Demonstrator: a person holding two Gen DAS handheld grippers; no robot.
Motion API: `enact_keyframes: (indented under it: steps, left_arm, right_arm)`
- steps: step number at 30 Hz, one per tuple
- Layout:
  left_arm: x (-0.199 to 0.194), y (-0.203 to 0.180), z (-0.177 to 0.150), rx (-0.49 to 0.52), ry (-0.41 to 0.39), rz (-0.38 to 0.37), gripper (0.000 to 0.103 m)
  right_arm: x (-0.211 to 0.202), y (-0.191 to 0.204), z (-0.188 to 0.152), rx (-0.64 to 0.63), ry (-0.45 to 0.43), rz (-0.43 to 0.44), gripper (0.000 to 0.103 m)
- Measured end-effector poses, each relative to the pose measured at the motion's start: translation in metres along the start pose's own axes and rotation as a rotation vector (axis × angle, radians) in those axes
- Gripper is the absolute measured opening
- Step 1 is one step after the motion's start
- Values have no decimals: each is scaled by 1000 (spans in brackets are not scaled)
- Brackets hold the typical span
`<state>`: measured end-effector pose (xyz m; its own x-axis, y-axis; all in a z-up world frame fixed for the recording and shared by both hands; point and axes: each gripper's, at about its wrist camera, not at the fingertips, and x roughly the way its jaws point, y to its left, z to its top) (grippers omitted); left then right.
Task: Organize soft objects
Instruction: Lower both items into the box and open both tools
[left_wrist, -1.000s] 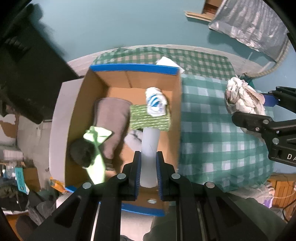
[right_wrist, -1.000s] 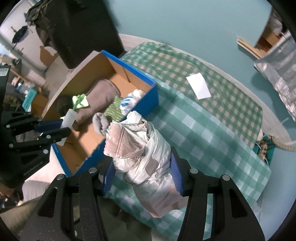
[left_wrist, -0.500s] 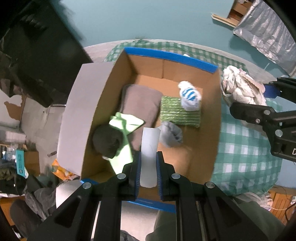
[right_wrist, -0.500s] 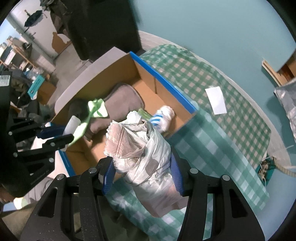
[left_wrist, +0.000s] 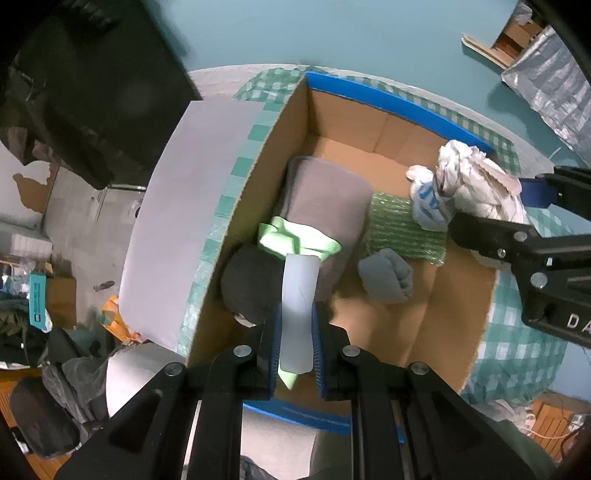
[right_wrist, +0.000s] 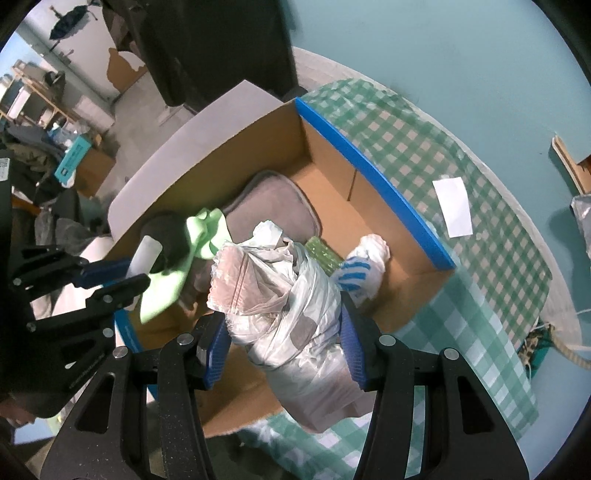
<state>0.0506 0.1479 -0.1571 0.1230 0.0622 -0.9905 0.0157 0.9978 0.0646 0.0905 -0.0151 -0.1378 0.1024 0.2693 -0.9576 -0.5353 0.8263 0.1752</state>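
An open cardboard box (left_wrist: 388, 96) with a blue rim holds a grey pad (left_wrist: 325, 199), a lime cloth (left_wrist: 295, 240), a dark ball (left_wrist: 247, 284), a grey roll (left_wrist: 386, 275), a green textured pad (left_wrist: 399, 229) and a white-and-blue bundle (left_wrist: 428, 203). My left gripper (left_wrist: 295, 332) points down over the box's near side, shut on a white strip (left_wrist: 299, 288). My right gripper (right_wrist: 284, 325) is shut on a crumpled pale plastic bag (right_wrist: 280, 295), which hangs above the box's near right part. In the right wrist view the left gripper (right_wrist: 114, 275) is at the left.
The box (right_wrist: 369, 170) stands on a green checked tablecloth (right_wrist: 480, 295), with a white paper (right_wrist: 454, 206) lying behind it. A grey flap (left_wrist: 192, 206) sticks out from the box's left side. Dark furniture and floor clutter lie beyond on the left.
Both grippers have moved left and slightly down with their loads. The left now hangs over the lime cloth and dark ball. The bag has come from above the tablecloth to above the box.
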Motion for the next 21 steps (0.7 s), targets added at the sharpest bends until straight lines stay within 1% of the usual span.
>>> enact_keyframes:
  steps: [7, 9, 10, 11, 12, 13, 14, 16, 17, 21]
  left_arm:
    - [14, 8, 7, -22, 26, 9, 17]
    - [16, 8, 8, -28, 29, 22, 26]
    - [17, 9, 9, -29, 31, 27, 32]
    - [17, 10, 10, -29, 29, 29, 35]
    - [16, 10, 10, -28, 26, 32, 37]
    - [15, 10, 10, -26, 23, 34, 42]
    - [14, 11, 10, -23, 20, 35, 49]
    - [10, 10, 10, -14, 7, 44, 58]
    - [7, 10, 9, -9, -2, 51, 60]
    - [-7, 9, 7, 9, -23, 56, 63]
  right_arm:
    - [17, -2, 8, 43, 22, 0, 54]
    - [19, -3, 10, 52, 22, -3, 54]
    - [19, -4, 11, 62, 18, -7, 55]
    - [19, -4, 11, 67, 15, -11, 56]
    - [18, -5, 12, 73, 10, -22, 58]
    - [17, -5, 12, 75, 7, -31, 62]
    - [14, -4, 11, 75, -1, -37, 63]
    - [10, -4, 10, 78, -18, -40, 69]
    - [8, -5, 9, 80, -24, -40, 70]
    - [-4, -5, 6, 98, -50, -40, 72]
